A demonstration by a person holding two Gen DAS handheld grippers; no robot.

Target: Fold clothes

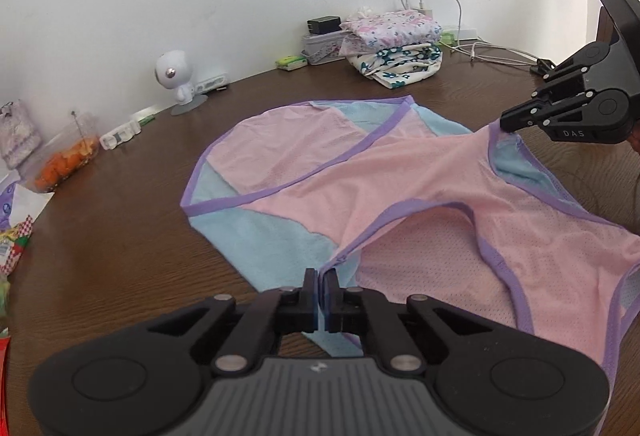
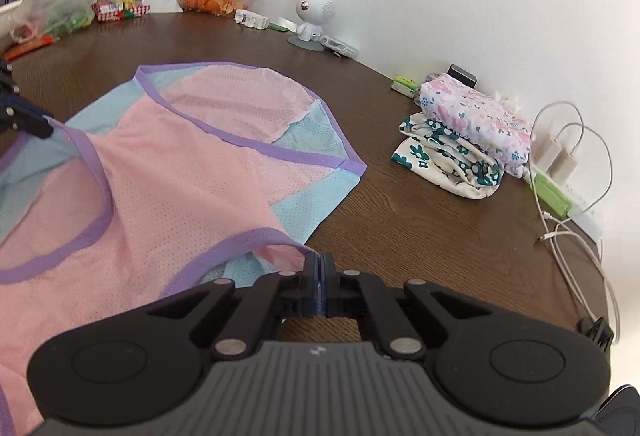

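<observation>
A pink and light-blue mesh garment with purple trim lies partly spread on the brown table; it also shows in the right wrist view. My left gripper is shut on a purple-trimmed edge of the garment near me. My right gripper is shut on another trimmed edge. In the left wrist view the right gripper pinches the garment's corner at the right and lifts it. In the right wrist view the left gripper holds the edge at the far left.
A stack of folded floral clothes sits by the wall, also in the right wrist view. A white robot figurine, chargers and cables, a tin box, a fruit container and snack bags line the table's far side.
</observation>
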